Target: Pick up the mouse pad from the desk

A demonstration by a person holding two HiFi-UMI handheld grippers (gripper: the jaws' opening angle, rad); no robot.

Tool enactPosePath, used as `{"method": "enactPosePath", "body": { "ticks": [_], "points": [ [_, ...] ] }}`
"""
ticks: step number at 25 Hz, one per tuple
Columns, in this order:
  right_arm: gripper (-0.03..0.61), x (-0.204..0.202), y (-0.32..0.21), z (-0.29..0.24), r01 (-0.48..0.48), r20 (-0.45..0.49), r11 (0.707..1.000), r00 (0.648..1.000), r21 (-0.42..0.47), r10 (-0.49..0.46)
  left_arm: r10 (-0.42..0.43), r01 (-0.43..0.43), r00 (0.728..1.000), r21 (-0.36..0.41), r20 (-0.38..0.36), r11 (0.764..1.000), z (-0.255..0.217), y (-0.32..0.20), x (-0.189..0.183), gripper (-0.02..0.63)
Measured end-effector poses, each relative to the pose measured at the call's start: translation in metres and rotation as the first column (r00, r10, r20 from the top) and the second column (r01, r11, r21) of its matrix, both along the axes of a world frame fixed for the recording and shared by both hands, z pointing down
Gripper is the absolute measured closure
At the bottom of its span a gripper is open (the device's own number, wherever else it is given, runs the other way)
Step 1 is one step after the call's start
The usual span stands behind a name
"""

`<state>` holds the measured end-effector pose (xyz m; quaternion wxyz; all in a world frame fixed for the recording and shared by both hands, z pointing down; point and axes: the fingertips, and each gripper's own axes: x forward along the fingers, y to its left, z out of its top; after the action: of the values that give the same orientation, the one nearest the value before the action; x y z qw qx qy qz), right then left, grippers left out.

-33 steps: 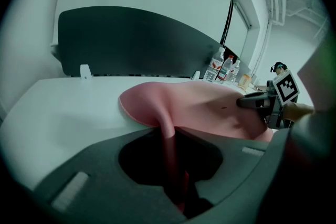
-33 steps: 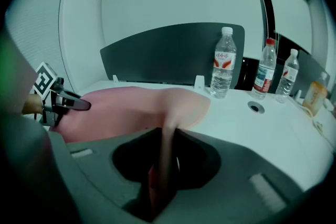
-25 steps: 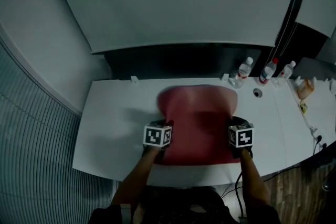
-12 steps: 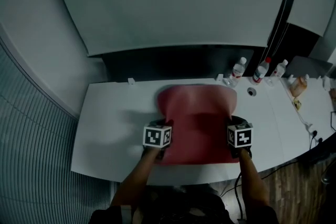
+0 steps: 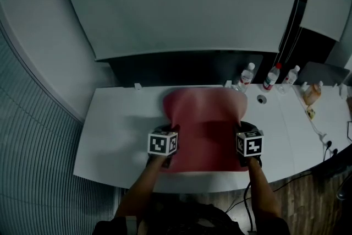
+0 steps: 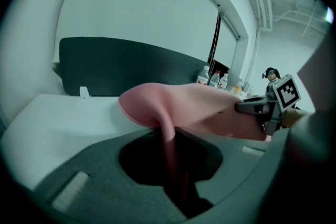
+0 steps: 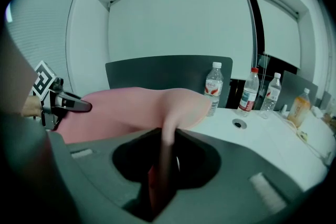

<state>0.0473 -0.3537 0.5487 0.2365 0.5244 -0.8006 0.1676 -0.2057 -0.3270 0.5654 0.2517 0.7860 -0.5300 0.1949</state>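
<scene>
The mouse pad (image 5: pixel 204 118) is big and floppy, so one claw alone would probably let it droop. That seems to be why each claw takes one side. The left claw (image 6: pixel 169 139) is pinched tight on the pad's left edge. The right claw (image 7: pixel 167 139) is pinched tight on its right edge. Both claws point a bit downward, and the pad hangs between them over the white bench (image 5: pixel 121 129). The near part is up off the bench. I cannot tell if the far edge touches it. The pad is pinkish red, thin and soft. It folds where the claws grip it, and its far corners are round. Three water bottles (image 5: pixel 268 77) stand at the back right of the bench, apart from the pad.
</scene>
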Motion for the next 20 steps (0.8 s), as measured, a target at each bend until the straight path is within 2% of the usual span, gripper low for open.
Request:
{"method": "enactPosePath", "body": {
  "ticks": [20],
  "points": [
    [0.495, 0.011, 0.001, -0.059, 0.053, 0.055, 0.991, 0.997, 0.120, -0.060, -0.094, 0.089, 0.995, 0.159, 0.025, 0.983, -0.074, 0.011, 0.016, 0.557]
  ]
}}
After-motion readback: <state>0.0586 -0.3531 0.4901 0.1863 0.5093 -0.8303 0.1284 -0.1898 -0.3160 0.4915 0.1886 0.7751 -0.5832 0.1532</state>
